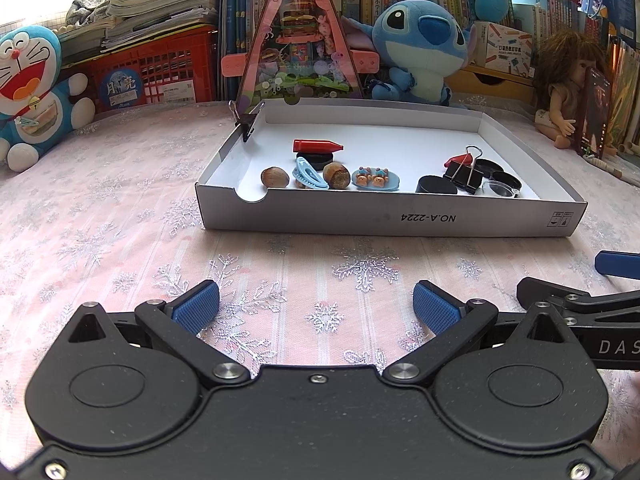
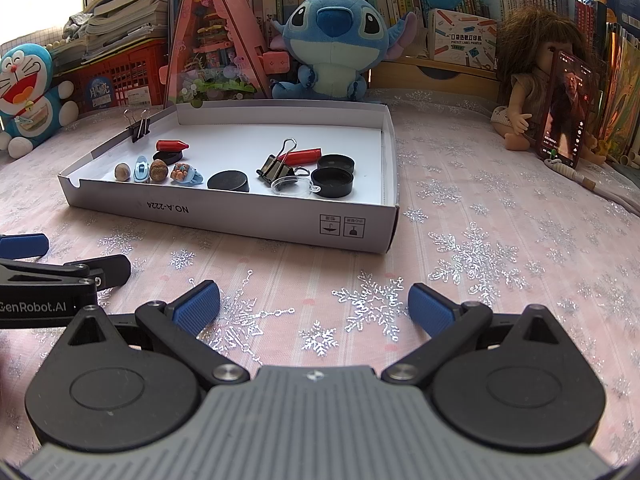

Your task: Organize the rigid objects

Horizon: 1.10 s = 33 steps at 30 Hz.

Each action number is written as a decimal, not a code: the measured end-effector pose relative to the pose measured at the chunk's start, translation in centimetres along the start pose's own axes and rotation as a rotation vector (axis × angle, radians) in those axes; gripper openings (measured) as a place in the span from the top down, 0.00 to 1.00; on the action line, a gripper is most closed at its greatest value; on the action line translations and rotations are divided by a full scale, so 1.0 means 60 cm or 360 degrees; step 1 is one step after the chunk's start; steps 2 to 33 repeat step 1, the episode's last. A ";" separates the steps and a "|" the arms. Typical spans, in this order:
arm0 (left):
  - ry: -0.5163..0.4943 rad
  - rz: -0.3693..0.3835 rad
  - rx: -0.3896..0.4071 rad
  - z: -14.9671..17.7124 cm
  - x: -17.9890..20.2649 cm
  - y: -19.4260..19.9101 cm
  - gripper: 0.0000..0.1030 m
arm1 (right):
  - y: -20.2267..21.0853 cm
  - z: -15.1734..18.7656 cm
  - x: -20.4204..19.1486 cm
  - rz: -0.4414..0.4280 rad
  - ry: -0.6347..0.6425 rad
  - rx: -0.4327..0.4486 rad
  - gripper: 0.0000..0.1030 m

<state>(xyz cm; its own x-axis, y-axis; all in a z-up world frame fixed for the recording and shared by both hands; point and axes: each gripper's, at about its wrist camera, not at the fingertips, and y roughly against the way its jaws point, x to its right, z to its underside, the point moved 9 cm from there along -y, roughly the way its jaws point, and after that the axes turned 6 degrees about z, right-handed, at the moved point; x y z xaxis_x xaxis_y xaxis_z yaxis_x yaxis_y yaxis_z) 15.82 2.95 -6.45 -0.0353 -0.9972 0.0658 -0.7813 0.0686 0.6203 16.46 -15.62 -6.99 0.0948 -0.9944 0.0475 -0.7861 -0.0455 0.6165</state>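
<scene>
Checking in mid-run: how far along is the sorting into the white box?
Looks done: the nuts, blue clips, red crayons, black caps and binder clip all lie inside the white box. In hand: nothing; the left gripper and right gripper are both open and empty above the tablecloth. Left: I see no loose item on the cloth, so it may be nearly finished.
</scene>
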 end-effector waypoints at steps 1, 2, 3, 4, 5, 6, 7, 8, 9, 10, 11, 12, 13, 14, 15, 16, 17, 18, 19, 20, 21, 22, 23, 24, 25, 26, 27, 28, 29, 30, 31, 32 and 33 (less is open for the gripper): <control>0.0002 -0.0003 0.0001 0.000 0.000 0.001 0.00 | 0.000 0.000 0.000 0.0000 0.0000 0.0000 0.00; 0.0002 -0.0003 0.0001 0.000 0.000 0.001 0.00 | 0.000 0.000 0.000 0.0000 0.0000 0.0000 0.00; 0.0002 -0.0003 0.0001 0.000 0.000 0.001 0.00 | 0.000 0.000 0.000 0.0000 0.0000 0.0000 0.00; 0.0002 -0.0003 0.0001 0.000 0.000 0.001 0.00 | 0.000 0.000 0.000 0.0000 0.0000 0.0000 0.00; 0.0002 -0.0003 0.0001 0.000 0.000 0.001 0.00 | 0.000 0.000 0.000 0.0000 0.0000 0.0000 0.00; 0.0002 -0.0003 0.0001 0.000 0.000 0.001 0.00 | 0.000 0.000 0.000 0.0000 0.0000 0.0000 0.00; 0.0002 -0.0003 0.0001 0.000 0.000 0.001 0.00 | 0.000 0.000 0.000 0.0000 0.0000 0.0000 0.00; 0.0002 -0.0003 0.0001 0.000 0.000 0.001 0.00 | 0.000 0.000 0.000 0.0000 0.0000 0.0000 0.00; 0.0002 -0.0003 0.0001 0.000 0.000 0.001 0.00 | 0.000 0.000 0.000 0.0000 0.0000 0.0000 0.00; 0.0002 -0.0003 0.0001 0.000 0.000 0.001 0.00 | 0.000 0.000 0.000 0.0000 0.0000 0.0000 0.00; 0.0002 -0.0003 0.0001 0.000 0.000 0.001 0.00 | 0.000 0.000 0.000 0.0000 0.0000 0.0000 0.00; 0.0002 -0.0003 0.0001 0.000 0.000 0.001 0.00 | 0.000 0.000 0.000 0.0000 0.0000 0.0000 0.00; 0.0002 -0.0003 0.0001 0.000 0.000 0.001 0.00 | 0.000 0.000 0.000 0.0000 0.0000 0.0000 0.00; 0.0002 -0.0003 0.0001 0.000 0.000 0.001 0.00 | 0.000 0.000 0.000 0.0000 0.0000 0.0000 0.00; 0.0002 -0.0003 0.0001 0.000 0.000 0.001 0.00 | 0.000 0.000 0.000 0.0000 0.0000 0.0000 0.00; 0.0002 -0.0003 0.0001 0.000 0.000 0.001 0.00 | 0.000 0.000 0.000 0.0000 0.0000 0.0000 0.00; 0.0002 -0.0003 0.0001 0.000 0.000 0.001 0.00 | 0.000 0.000 0.000 0.0000 0.0000 0.0000 0.00; 0.0002 -0.0003 0.0001 0.000 0.000 0.001 0.00 | 0.000 0.000 0.000 0.0000 0.0000 0.0000 0.00; 0.0002 -0.0003 0.0001 0.000 0.000 0.001 0.00 | 0.000 0.000 0.000 0.0000 0.0000 0.0000 0.00; 0.0002 -0.0003 0.0001 0.000 0.000 0.001 0.00 | 0.000 0.000 0.000 0.0000 0.0000 0.0000 0.00; 0.0002 -0.0003 0.0001 0.000 0.000 0.001 0.00 | 0.000 0.000 0.000 0.0000 0.0000 0.0000 0.00; 0.0002 -0.0003 0.0001 0.000 0.000 0.001 0.00 | 0.000 0.000 0.000 0.0000 0.0000 0.0000 0.00; 0.0002 -0.0003 0.0001 0.000 0.000 0.001 0.00 | 0.000 0.000 0.000 0.0000 0.0000 0.0000 0.00; 0.0002 -0.0003 0.0001 0.000 0.000 0.001 0.00 | 0.000 0.000 0.000 0.0000 0.0000 0.0000 0.00; 0.0002 -0.0003 0.0001 0.000 0.000 0.001 0.00 | 0.000 0.000 0.000 0.0000 0.0000 0.0000 0.00; 0.0002 -0.0003 0.0001 0.000 0.000 0.001 0.00 | 0.000 0.000 0.000 0.0000 0.0000 0.0000 0.00; 0.0002 -0.0003 0.0001 0.000 0.000 0.001 0.00 | 0.000 0.000 0.000 0.0000 0.0000 0.0000 0.00; 0.0002 -0.0003 0.0001 0.000 0.000 0.001 0.00 | 0.000 0.000 0.000 0.0000 0.0000 0.0000 0.00; 0.0002 -0.0003 0.0001 0.000 0.000 0.001 0.00 | 0.000 0.000 0.000 0.0000 0.0000 0.0000 0.00; 0.0002 -0.0003 0.0001 0.000 0.000 0.001 0.00 | 0.000 0.000 0.000 0.0000 0.0000 0.0000 0.00; 0.0002 -0.0003 0.0001 0.000 0.000 0.001 0.00 | 0.000 0.000 0.000 0.0000 0.0000 0.0000 0.00; 0.0002 -0.0003 0.0001 0.000 0.000 0.001 0.00 | 0.000 0.000 0.000 0.0000 0.0000 0.0000 0.00; 0.0002 -0.0003 0.0001 0.000 0.000 0.001 0.00 | 0.000 0.000 0.000 0.0000 0.0000 0.0000 0.00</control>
